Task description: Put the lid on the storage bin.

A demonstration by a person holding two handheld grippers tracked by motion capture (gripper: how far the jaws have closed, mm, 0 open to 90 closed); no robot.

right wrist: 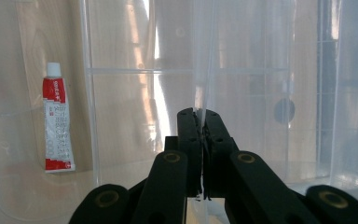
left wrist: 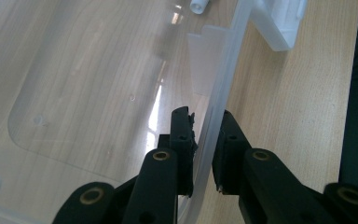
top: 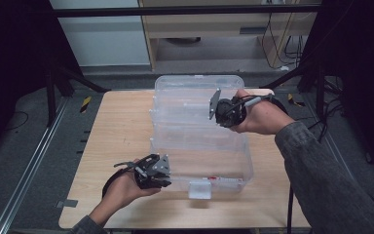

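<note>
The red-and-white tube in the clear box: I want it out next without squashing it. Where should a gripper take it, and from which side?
Probably from above, through the open top of the clear box, jaws across the middle of the tube. It lies flat on the floor near a wall, its white cap at one end; the flat body offers two long sides.

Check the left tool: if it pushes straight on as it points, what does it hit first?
The left tool already straddles the clear bin's rim, one jaw on each side with a gap showing. Going on, the rim would likely just slide deeper between the jaws; the white latch lies farther along, though depth is unclear.
</note>
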